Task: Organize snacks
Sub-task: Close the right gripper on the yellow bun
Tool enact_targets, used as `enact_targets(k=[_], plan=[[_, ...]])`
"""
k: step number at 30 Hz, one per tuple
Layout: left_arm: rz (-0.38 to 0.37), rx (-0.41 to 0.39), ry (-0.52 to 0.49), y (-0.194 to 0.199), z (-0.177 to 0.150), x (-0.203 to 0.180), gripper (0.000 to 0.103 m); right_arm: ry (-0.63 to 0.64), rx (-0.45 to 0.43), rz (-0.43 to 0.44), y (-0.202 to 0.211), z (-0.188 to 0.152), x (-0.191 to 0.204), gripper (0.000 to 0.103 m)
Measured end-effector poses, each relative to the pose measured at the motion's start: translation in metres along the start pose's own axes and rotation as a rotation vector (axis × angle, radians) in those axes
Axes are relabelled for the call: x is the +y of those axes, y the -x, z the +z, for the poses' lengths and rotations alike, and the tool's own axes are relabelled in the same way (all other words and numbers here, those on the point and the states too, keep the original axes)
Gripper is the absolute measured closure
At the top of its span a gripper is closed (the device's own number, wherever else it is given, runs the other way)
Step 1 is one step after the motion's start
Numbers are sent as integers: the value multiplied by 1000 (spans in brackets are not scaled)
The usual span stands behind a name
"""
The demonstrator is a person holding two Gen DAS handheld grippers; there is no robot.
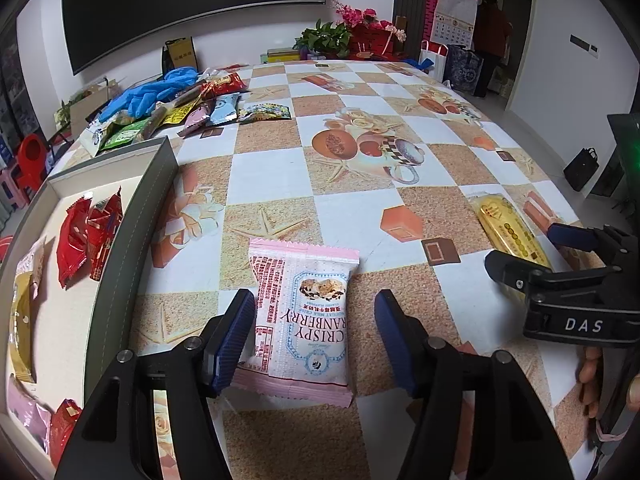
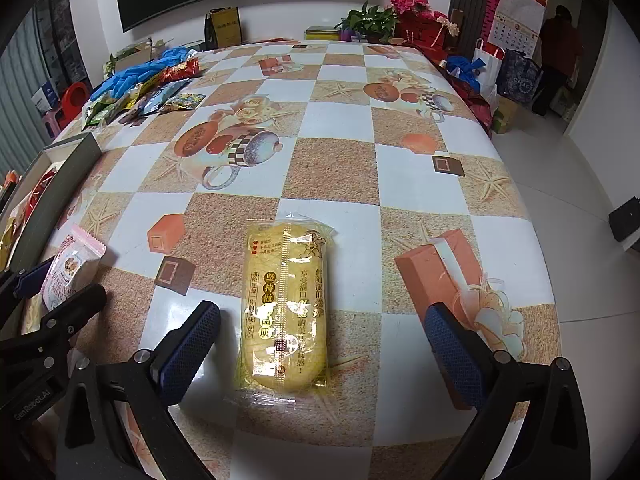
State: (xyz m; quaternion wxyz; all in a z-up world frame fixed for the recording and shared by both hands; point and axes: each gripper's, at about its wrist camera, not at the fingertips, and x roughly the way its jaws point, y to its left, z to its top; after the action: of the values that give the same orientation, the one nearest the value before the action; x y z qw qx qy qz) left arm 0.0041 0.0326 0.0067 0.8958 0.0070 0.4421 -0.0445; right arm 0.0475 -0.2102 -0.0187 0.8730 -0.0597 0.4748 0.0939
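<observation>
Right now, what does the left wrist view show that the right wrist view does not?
Only the left wrist view shows inside the gray box, where red packets lie. Only the right wrist view shows the whole yellow cake packet between the open right gripper. Both show the pink cranberry packet, blue gloves and the checkered tablecloth.

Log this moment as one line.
left gripper: open around pink packet | right gripper: open around yellow packet | box: holds snacks
</observation>
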Motion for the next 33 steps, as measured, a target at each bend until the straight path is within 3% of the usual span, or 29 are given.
enact_targets(k=[14, 16, 17, 18, 19, 33], plan=[[-3, 3, 15, 0, 0, 4, 31, 17, -29, 6, 1, -2, 6, 2], [-6, 3, 15, 1, 0, 7, 38, 42, -43, 26, 4, -2, 11, 15], [-5, 0, 12, 1, 0, 6, 49, 63, -59, 38, 7, -3, 15, 34], [-1, -4, 6, 2, 0, 5, 59, 74, -72, 45, 10, -3, 19, 61], [-4, -4, 0, 3, 0, 6, 60, 80, -75, 42, 12, -3, 22, 66], [-28, 29, 3, 20, 1, 4, 63, 16, -84, 148, 42, -19, 26, 66]])
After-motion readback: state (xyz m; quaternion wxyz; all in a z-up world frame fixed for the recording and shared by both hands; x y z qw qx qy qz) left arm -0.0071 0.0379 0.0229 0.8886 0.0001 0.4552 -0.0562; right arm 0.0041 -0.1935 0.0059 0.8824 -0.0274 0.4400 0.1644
